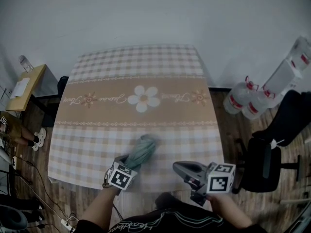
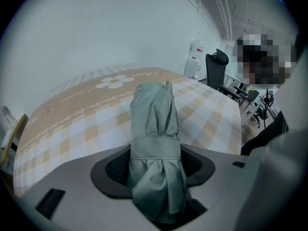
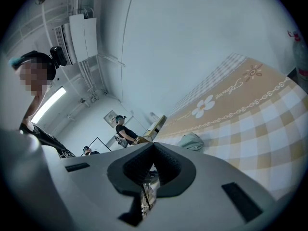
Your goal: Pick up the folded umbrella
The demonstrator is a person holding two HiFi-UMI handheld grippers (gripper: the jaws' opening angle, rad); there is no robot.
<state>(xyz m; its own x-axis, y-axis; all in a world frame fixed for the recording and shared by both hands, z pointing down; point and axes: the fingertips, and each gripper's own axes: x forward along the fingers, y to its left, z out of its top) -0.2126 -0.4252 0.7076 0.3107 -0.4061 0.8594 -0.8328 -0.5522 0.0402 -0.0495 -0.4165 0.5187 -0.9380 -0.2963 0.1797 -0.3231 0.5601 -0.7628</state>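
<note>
Plain pale wall (image 1: 155,13) behind a table (image 1: 97,144) under a checked beige-and-white cloth with a tan band and a white flower (image 1: 144,98). Wood-plank floor (image 1: 228,130). Right of the table: two water jugs (image 1: 239,97) against the wall, and nearer, a black office chair (image 1: 265,161). Left: a small wooden desk (image 1: 26,86) bearing paper (image 1: 20,87), with cables (image 1: 29,178) and a power strip (image 1: 65,223) on the floor. Left gripper view: a white dispenser (image 2: 194,59) by the far wall. Right gripper view: a lit ceiling strip (image 3: 48,105), a white wall unit (image 3: 79,37) with pipes, and people (image 3: 122,129) standing in the distance.
</note>
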